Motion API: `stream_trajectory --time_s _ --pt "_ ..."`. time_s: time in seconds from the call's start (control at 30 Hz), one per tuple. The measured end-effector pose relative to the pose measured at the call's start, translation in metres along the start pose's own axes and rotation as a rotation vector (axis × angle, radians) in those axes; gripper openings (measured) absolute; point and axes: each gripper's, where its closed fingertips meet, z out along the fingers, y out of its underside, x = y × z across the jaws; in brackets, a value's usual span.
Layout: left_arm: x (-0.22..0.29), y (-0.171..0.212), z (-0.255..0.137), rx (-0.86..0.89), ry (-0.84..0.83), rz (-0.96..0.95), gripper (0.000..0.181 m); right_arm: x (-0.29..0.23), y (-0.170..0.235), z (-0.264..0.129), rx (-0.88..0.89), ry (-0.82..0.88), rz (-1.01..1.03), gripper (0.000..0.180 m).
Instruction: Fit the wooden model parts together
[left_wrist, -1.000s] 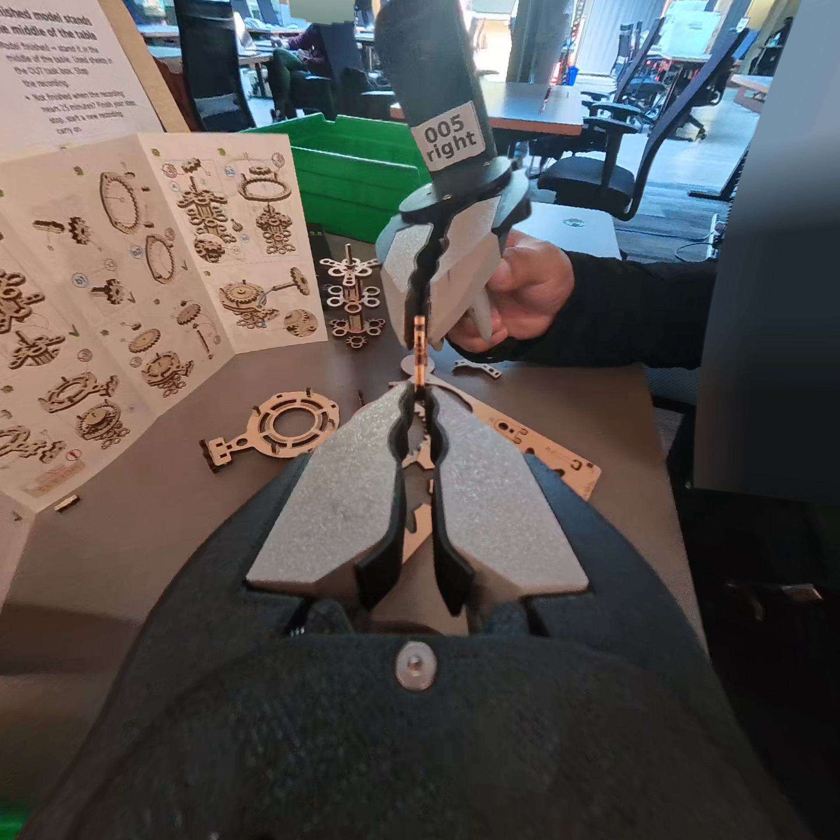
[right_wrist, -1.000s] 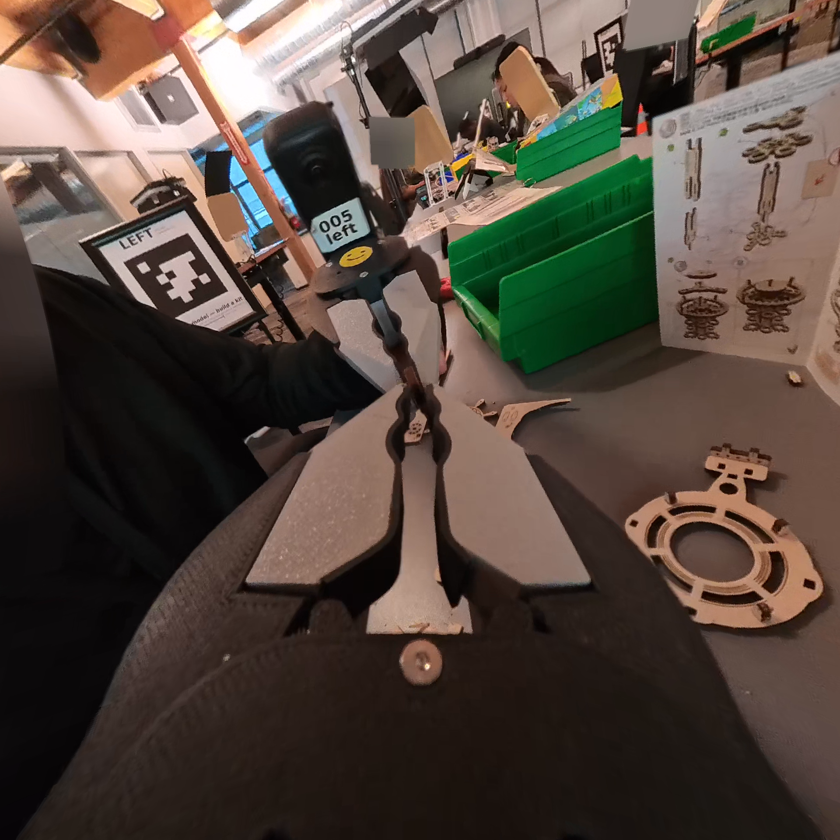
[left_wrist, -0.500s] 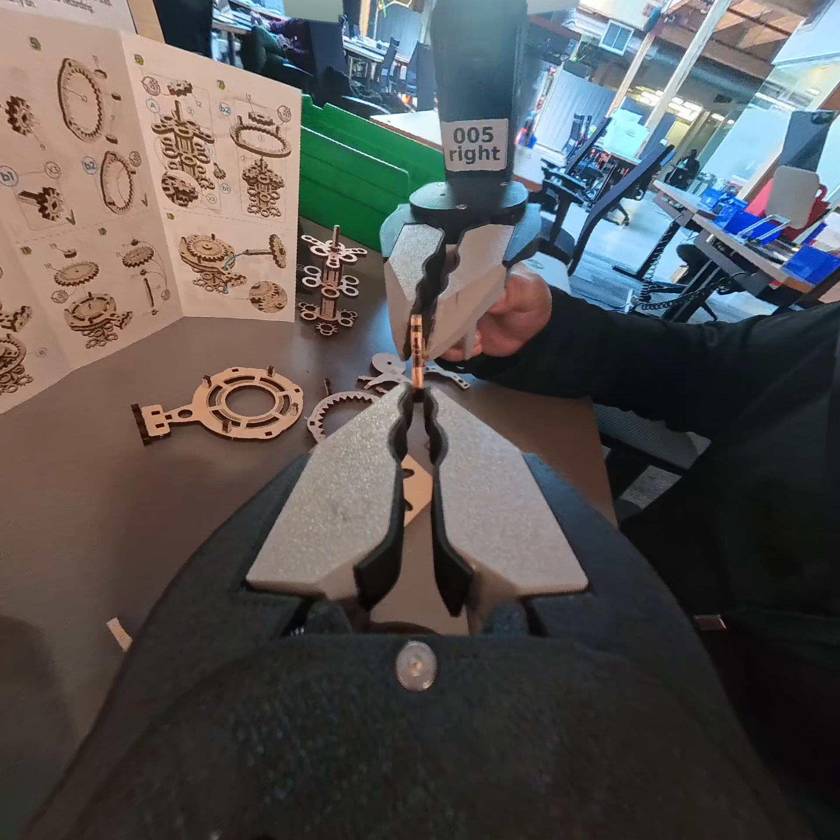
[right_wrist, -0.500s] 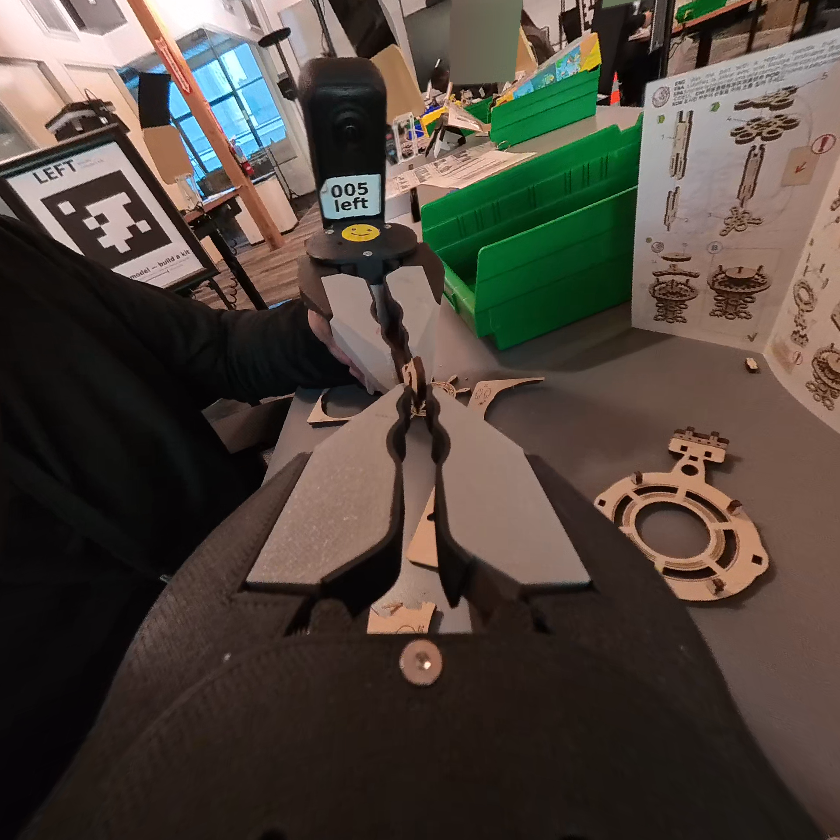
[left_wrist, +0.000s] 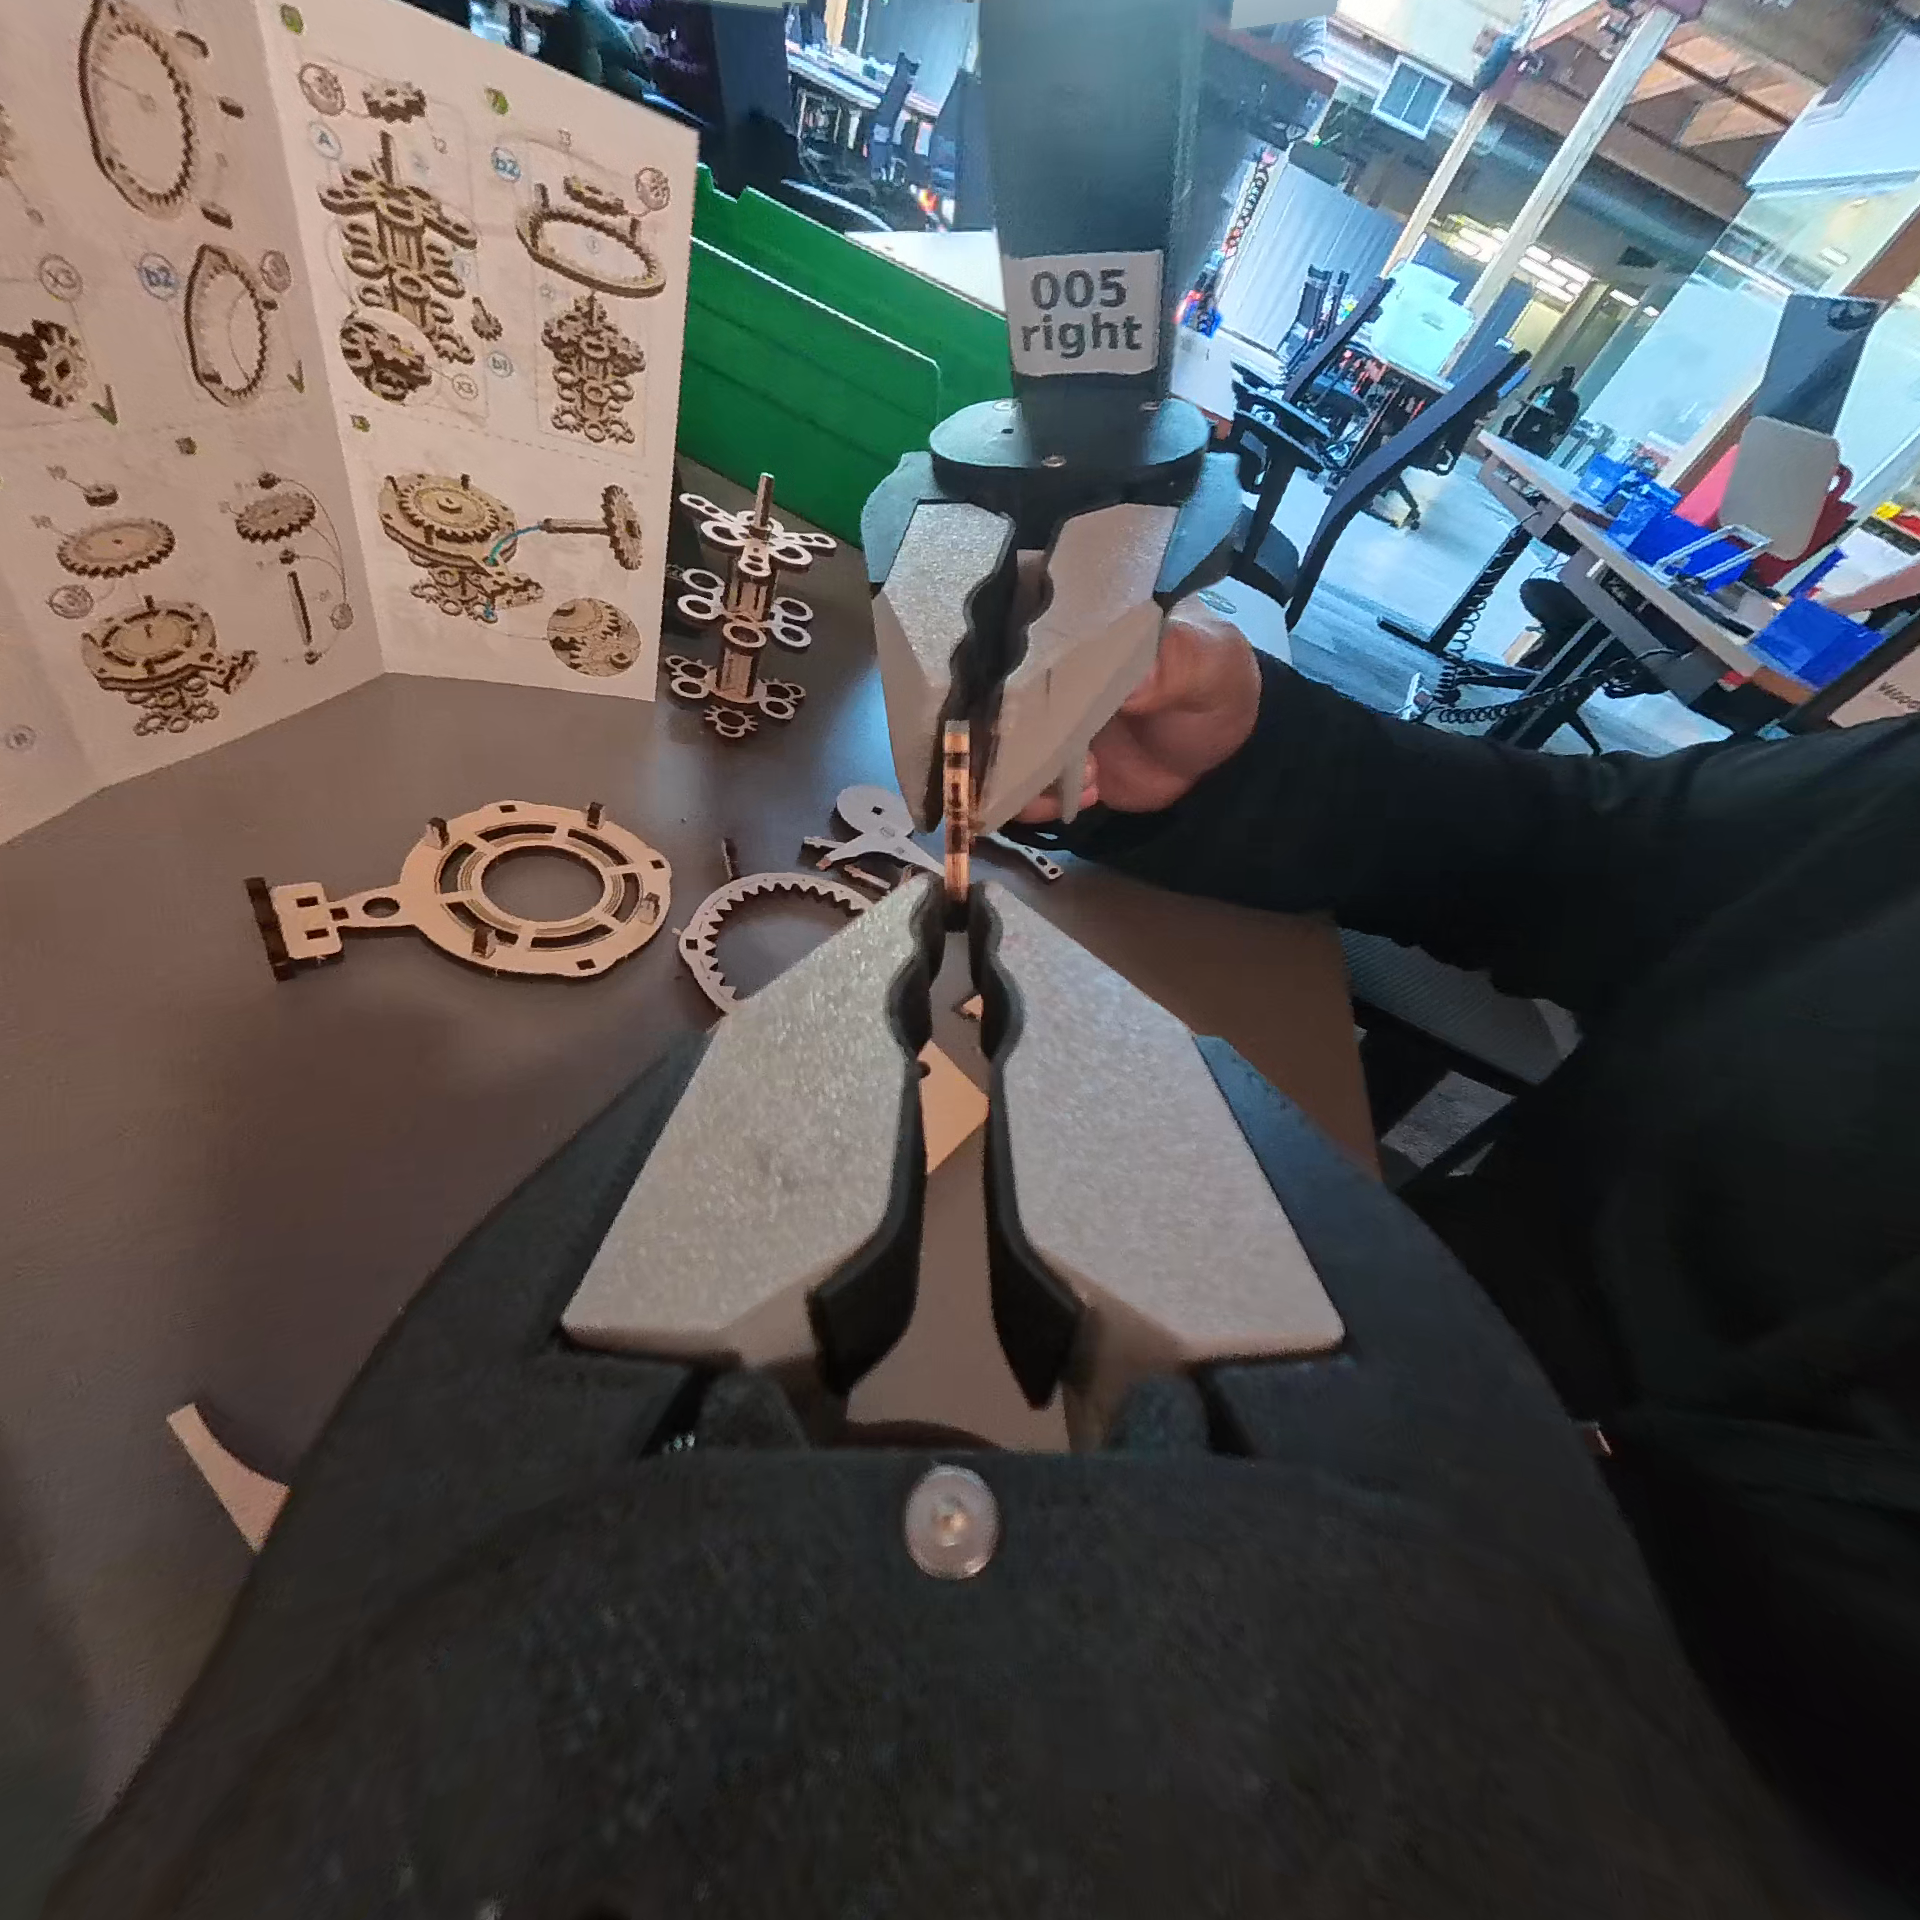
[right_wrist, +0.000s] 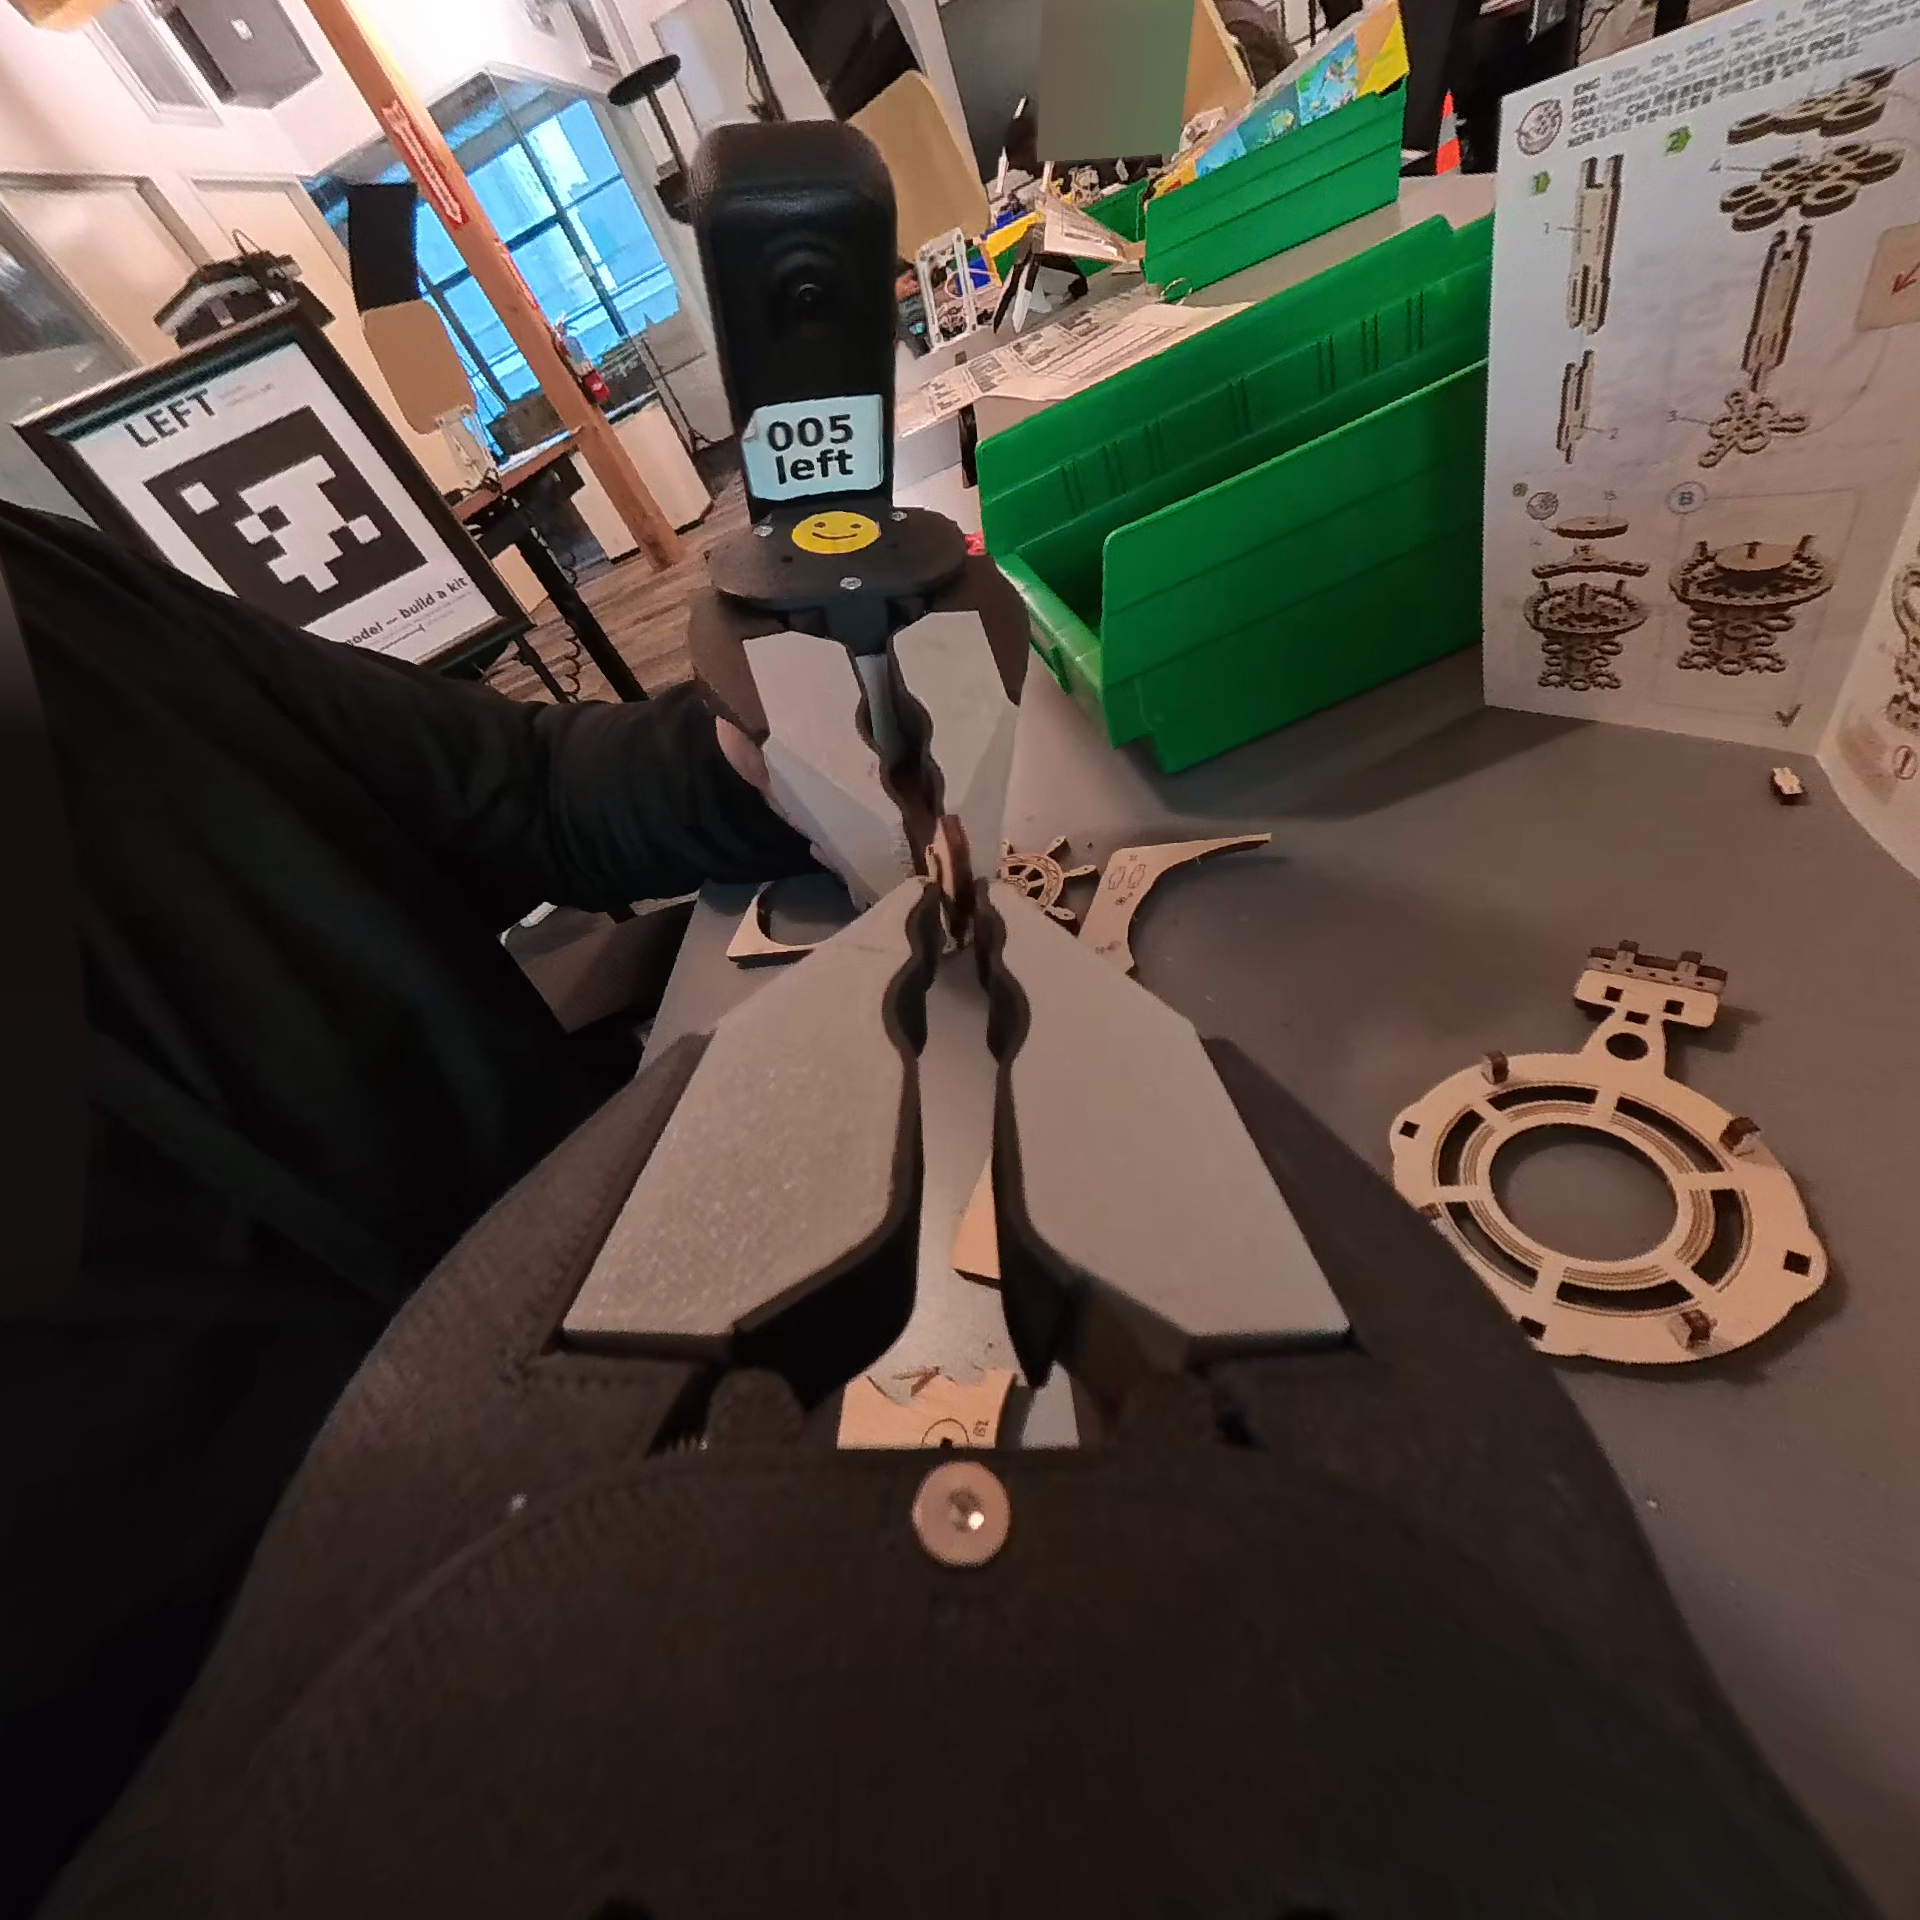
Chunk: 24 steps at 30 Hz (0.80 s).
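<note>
My left gripper (left_wrist: 956, 906) and right gripper (right_wrist: 951, 920) meet tip to tip above the grey table (left_wrist: 312, 1091). Both are shut on a small thin wooden part (left_wrist: 956, 810), seen edge-on in the left wrist view. The right gripper (left_wrist: 961, 821) pinches its upper end and the left its lower end. In the right wrist view the part (right_wrist: 945, 868) looks like a small round disc at the left gripper's (right_wrist: 925, 868) tips. Whether it is one piece or two joined pieces I cannot tell.
A ring-shaped wooden plate with a tab (left_wrist: 520, 894) (right_wrist: 1600, 1195) lies flat on the table. A toothed ring (left_wrist: 769, 925), a stacked upright assembly (left_wrist: 743, 613) and loose offcuts (right_wrist: 1153, 883) lie nearby. A folded instruction sheet (left_wrist: 312, 364) and a green bin (right_wrist: 1247, 540) stand behind.
Both grippers stay closed tip to tip on the small part. They have swung and tilted together, so the table and instruction sheet sit differently in both views.
</note>
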Motion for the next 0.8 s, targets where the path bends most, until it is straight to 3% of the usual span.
stream_trajectory --time_s 0.23,0.3,0.37,0.47,0.57,0.63,0.8 --pt "-0.003 0.001 0.001 -0.002 -0.027 -0.002 0.0 0.003 0.0 0.0 0.003 0.01 0.009 0.003" --pt "-0.011 0.002 0.0 -0.013 -0.099 0.059 0.0 0.003 0.0 0.001 0.005 0.001 0.03 0.014" --pt "-0.028 0.001 -0.005 -0.047 -0.286 0.295 0.0 0.006 0.001 0.0 0.004 0.009 0.059 0.027" --pt "-0.046 -0.011 -0.02 -0.113 -0.632 0.889 0.0 0.006 -0.004 -0.006 0.028 0.009 0.047 0.026" --pt "-0.023 -0.028 -0.025 -0.084 -0.784 1.429 0.0 0.002 -0.01 -0.013 0.056 0.002 0.029 0.025" --pt "-0.013 -0.033 -0.025 -0.068 -0.845 1.592 0.0 -0.005 -0.014 -0.014 0.073 -0.046 0.057 0.025" --pt "-0.006 -0.035 -0.021 -0.076 -0.929 1.787 0.0 -0.021 -0.017 -0.01 0.097 -0.159 0.12 0.023"
